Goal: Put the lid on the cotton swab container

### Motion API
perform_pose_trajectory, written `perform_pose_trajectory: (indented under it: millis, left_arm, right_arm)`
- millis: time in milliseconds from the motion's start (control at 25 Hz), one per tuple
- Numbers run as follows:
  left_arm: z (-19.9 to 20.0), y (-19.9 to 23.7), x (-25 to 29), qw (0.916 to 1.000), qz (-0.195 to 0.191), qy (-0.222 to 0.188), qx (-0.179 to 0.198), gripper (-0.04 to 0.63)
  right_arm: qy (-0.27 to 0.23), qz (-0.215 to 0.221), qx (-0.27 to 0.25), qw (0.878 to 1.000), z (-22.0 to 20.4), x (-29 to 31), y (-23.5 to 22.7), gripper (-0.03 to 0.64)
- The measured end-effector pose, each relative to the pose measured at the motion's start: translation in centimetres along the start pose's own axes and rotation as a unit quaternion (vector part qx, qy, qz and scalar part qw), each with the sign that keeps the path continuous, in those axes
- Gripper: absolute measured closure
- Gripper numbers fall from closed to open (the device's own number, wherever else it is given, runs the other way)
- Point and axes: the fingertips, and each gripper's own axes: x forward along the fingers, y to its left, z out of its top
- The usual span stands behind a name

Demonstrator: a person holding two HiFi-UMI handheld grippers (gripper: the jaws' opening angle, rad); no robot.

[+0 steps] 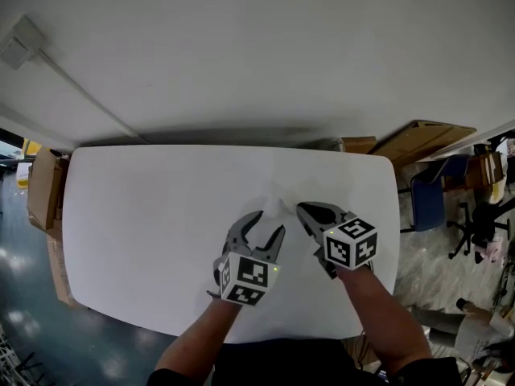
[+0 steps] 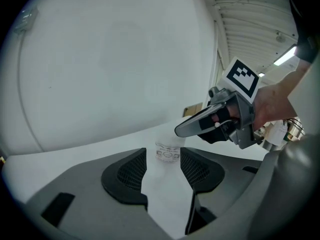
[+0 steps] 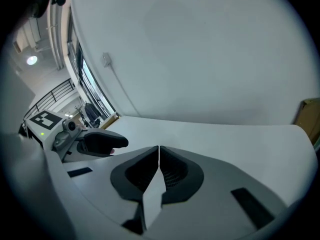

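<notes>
A white wall (image 1: 265, 47) fills the upper half of the head view. Below it, the white surface (image 1: 145, 232) spans the middle of the frame. Cardboard boxes (image 1: 44, 187) stand off its left edge and a blue chair (image 1: 430, 199) off its right.

Two bare forearms come up from the bottom edge, each hand holding a tool. The left tool (image 1: 269, 223) sits just below centre with its jaws released and spread apart, pointing up and slightly right. The right tool (image 1: 304, 209) is just beside it on the right. Its jaws are clenched together on nothing, which its own view shows as a thin seam between the pads.

The container (image 1: 274, 207), small and clear, stands upright on the surface just past the left tool's tips, near frame centre. In the left gripper view it shows between the two open pads, slightly nearer the right one, with a printed band round it. The right tool's closed tip hangs just above and to its right. I cannot tell whether a lid is on it.
</notes>
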Motion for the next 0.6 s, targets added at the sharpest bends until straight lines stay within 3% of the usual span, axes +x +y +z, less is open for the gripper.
perform_pose_trajectory:
  millis: [360,600]
  left_arm:
    - [0.6,-1.0,-4.1,0.9998,0.009,-0.014,0.013,0.43]
    - [0.1,-2.2,-8.0,0.9996,0.001,-0.025,0.013,0.481]
  right_arm:
    - [-0.037,0.008,0.006,0.999,0.2,-4.3,3.4,0.6]
    - [-0.048,-0.014,0.027,0.998,-1.1,-7.6,6.1,0.6]
